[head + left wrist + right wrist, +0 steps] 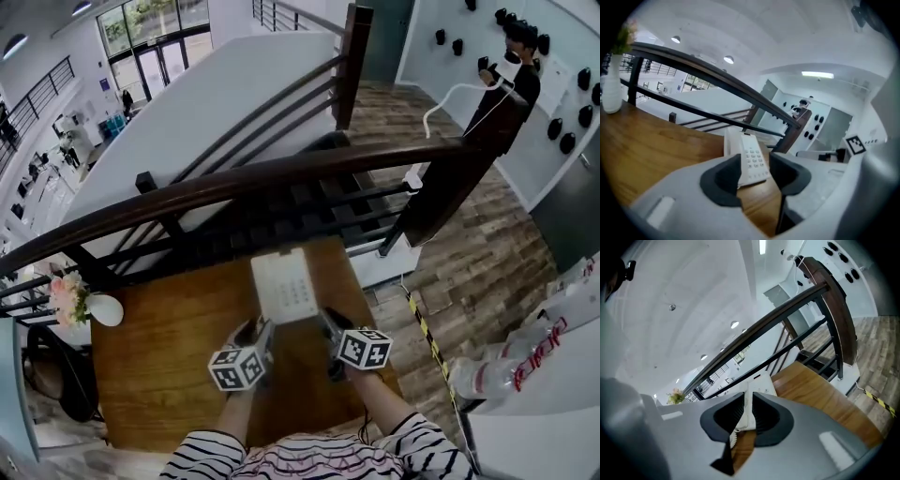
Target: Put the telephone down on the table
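Observation:
A white telephone (283, 286) with a keypad is held over the far part of the wooden table (159, 356), between my two grippers. My left gripper (262, 328) grips its near left corner; in the left gripper view the phone (752, 159) sits between the pads of that gripper (754, 171), touching both. My right gripper (330, 321) holds the near right side. In the right gripper view the phone (759, 385) stands edge-on, pinched between the pads of that gripper (749, 411), and its coiled cord (733, 439) hangs below.
A dark stair railing (281, 173) runs just beyond the table's far edge. A white vase (105, 309) with pink flowers (67, 295) stands at the table's left corner. A dark chair (52, 370) is left of the table. A person stands far off at the white wall.

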`<action>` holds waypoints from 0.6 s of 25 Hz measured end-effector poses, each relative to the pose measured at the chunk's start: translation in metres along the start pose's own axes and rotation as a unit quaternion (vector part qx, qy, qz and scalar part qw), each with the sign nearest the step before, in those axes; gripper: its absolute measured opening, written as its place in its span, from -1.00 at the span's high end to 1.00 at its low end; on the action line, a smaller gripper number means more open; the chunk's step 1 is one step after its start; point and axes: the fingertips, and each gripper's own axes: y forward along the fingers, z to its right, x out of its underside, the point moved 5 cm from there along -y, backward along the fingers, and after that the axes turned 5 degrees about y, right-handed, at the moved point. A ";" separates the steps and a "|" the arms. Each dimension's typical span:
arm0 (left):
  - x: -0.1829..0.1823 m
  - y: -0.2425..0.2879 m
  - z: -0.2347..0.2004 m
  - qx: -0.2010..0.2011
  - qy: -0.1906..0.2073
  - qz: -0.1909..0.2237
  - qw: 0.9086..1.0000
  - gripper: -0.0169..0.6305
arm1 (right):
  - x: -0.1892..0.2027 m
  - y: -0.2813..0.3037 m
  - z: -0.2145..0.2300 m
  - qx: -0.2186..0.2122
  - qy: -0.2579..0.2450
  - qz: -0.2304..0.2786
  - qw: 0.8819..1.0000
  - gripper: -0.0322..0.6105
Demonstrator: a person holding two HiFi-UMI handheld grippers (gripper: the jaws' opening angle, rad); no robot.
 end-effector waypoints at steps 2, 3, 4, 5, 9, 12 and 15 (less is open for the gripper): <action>0.009 -0.017 0.013 0.000 0.006 0.005 1.000 0.44 | 0.010 -0.023 -0.005 0.001 -0.013 0.005 1.000 0.83; 0.014 -0.025 0.019 0.000 0.009 0.007 1.000 0.46 | 0.015 -0.034 -0.007 0.000 -0.017 0.006 1.000 0.89; 0.018 -0.033 0.026 0.000 0.012 0.009 1.000 0.49 | 0.019 -0.045 -0.009 -0.002 -0.020 0.007 1.000 0.90; 0.022 -0.041 0.034 0.000 0.014 0.011 1.000 0.54 | 0.024 -0.056 -0.012 -0.004 -0.023 0.007 1.000 0.90; 0.037 -0.074 0.064 -0.003 0.022 0.021 1.000 0.73 | 0.042 -0.097 -0.021 -0.014 -0.030 0.003 0.999 0.90; 0.052 -0.101 0.084 -0.006 0.026 0.030 0.999 0.94 | 0.058 -0.127 -0.027 -0.021 -0.037 0.001 0.999 0.90; 0.070 -0.130 0.101 -0.006 0.028 0.037 0.999 0.94 | 0.076 -0.156 -0.032 -0.027 -0.048 0.001 0.998 0.90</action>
